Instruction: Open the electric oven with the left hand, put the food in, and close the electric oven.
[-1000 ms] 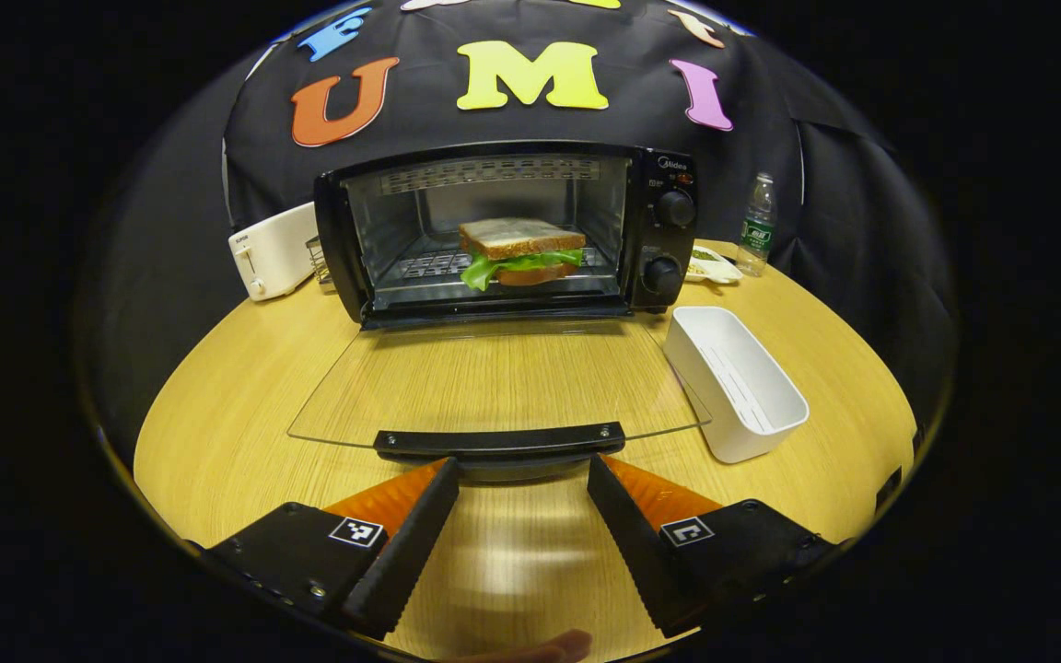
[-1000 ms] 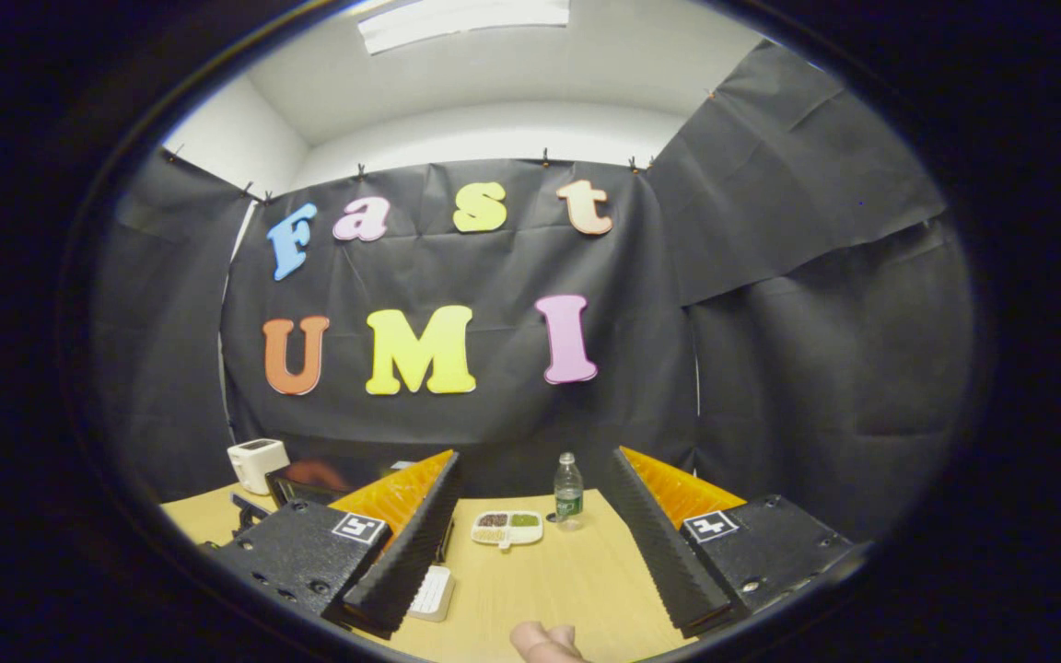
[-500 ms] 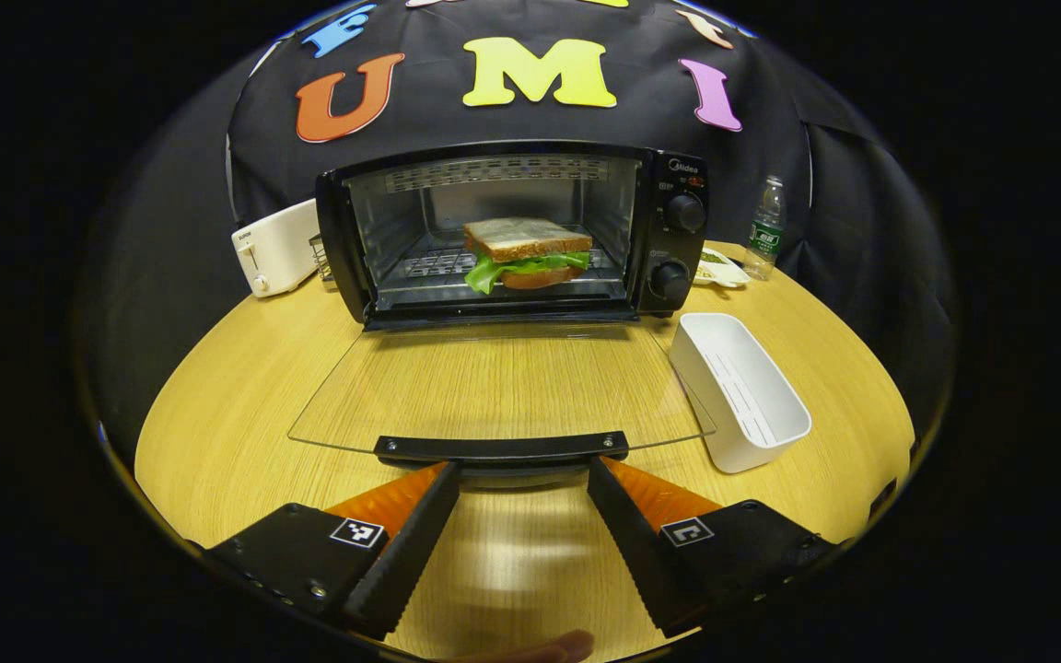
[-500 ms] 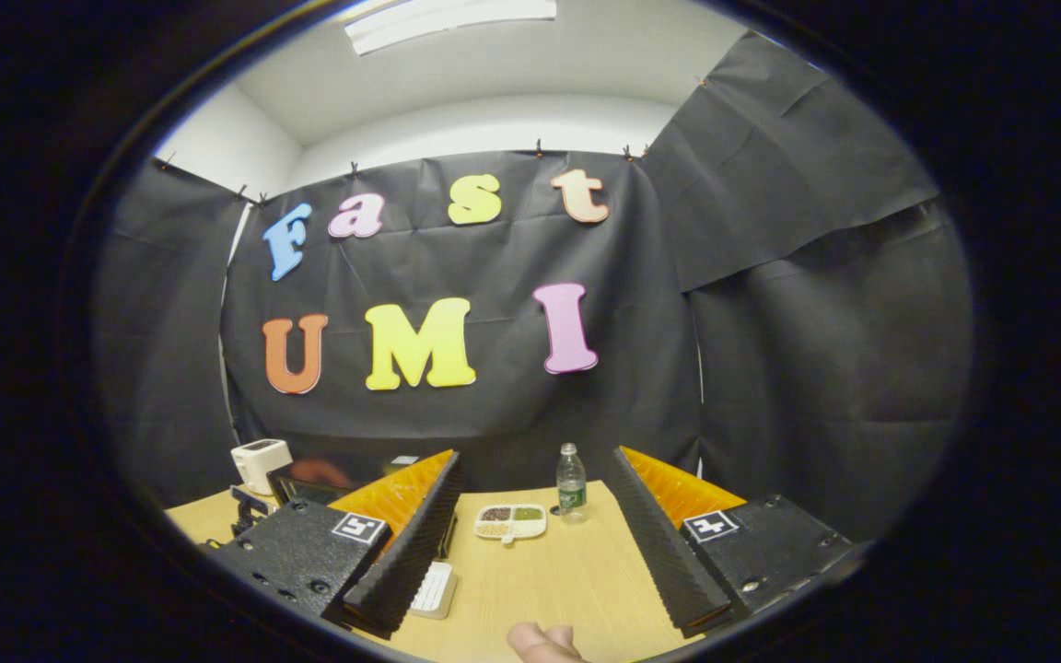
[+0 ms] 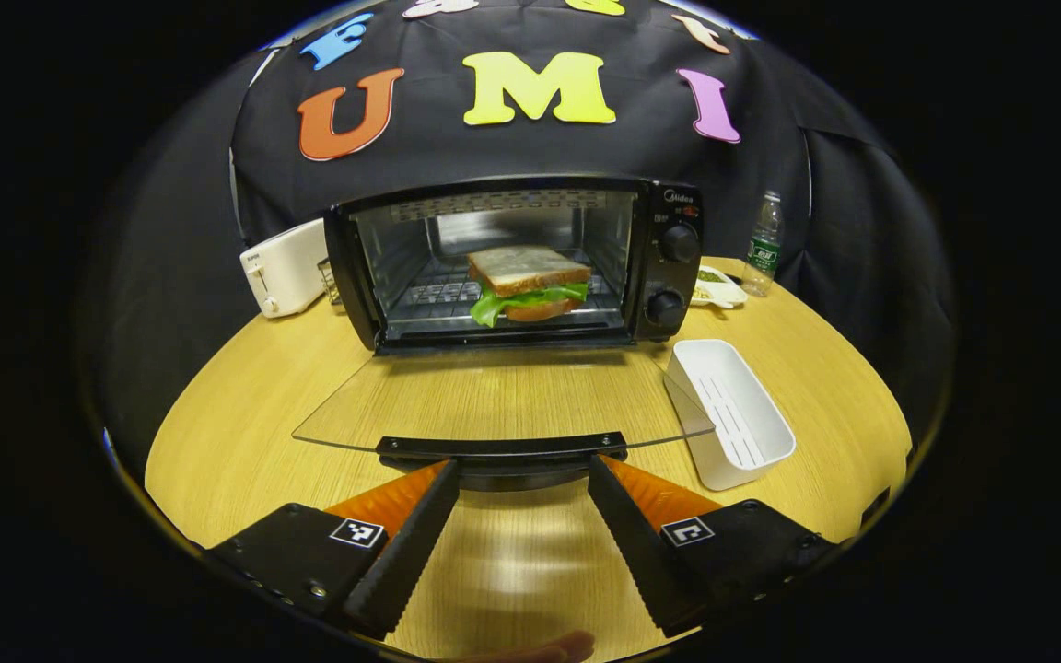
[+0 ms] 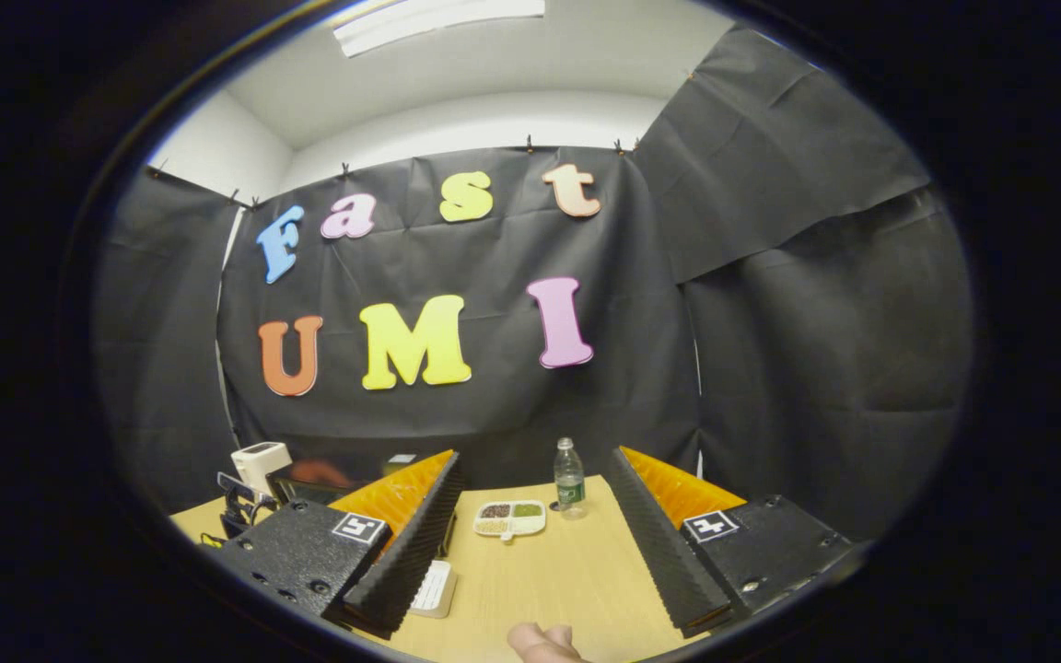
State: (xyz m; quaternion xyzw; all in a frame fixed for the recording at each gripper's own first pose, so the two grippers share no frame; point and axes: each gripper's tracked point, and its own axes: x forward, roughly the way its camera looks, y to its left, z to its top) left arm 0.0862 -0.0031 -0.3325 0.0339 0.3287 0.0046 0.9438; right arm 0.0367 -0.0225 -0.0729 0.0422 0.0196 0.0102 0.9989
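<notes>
1. The left gripper (image 5: 521, 470) has its fingers spread wide with nothing between them, just short of the handle (image 5: 501, 448) of the oven door (image 5: 503, 396), probably placed to lift the door shut.
2. Beyond the fingers, the sandwich (image 5: 527, 283) sits on the rack inside the oven (image 5: 517, 262).
3. The right gripper (image 6: 535, 516) is raised away, fingers wide and holding nothing; its left finger hides most of the oven.

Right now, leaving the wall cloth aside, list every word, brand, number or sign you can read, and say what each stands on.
"Midea": top of the oven's control panel.
Print beside the oven's dials: too small to read.
Print on the toaster: too small to read.
Label on the bottle: too small to read.
Tags on the left gripper: square patterns, no words.
</notes>
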